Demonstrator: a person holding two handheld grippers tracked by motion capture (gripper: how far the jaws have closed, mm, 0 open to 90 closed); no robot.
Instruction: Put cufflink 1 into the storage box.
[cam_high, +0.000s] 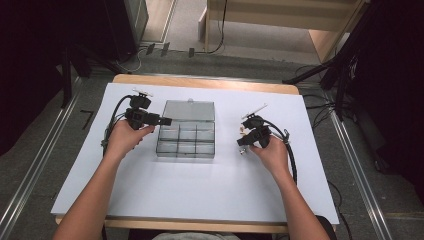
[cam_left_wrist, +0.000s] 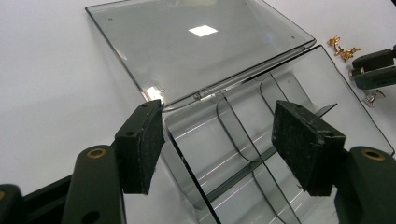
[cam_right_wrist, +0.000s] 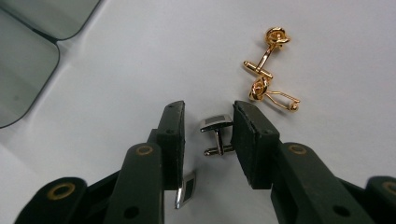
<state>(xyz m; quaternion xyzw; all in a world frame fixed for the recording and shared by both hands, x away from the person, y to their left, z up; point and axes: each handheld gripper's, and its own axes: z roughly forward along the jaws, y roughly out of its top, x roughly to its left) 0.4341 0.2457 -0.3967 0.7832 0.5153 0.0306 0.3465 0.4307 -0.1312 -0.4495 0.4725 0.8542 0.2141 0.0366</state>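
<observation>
A: What is on the left side of the white desk (cam_high: 150, 195)?

B: The left hand-held gripper (cam_left_wrist: 217, 140). Its jaws are wide apart and hold nothing. In the left gripper view one pad sits on each side of the near wall of the clear grey plastic box with little compartments (cam_left_wrist: 243, 154). The pads may be steadying it, but I cannot tell if they touch. The box lid (cam_left_wrist: 196, 51) lies flat and open at the top of that view.

A: And in the middle?

B: In the high view the box (cam_high: 186, 140) sits in the middle of the desk. Its compartments look empty.

A: What about the right side?

B: The right hand-held gripper (cam_right_wrist: 208, 135) is low over the desk, at the bottom middle of the right gripper view. A small silver cufflink with a square dark face (cam_right_wrist: 215, 128) lies between its jaws. The jaws are part way closed but not pressing on it yet. A second silver cufflink (cam_right_wrist: 186, 190) peeks out under the left jaw. Two shiny gold knot cufflinks (cam_right_wrist: 268, 70) lie at the upper right, a bit apart.

A: So what step is this?

B: I think it is picking up the silver cufflink to put it in the box. Next the jaws need to squeeze in gently, then lift and carry it left to a compartment. It is tiny and could slip.
</observation>
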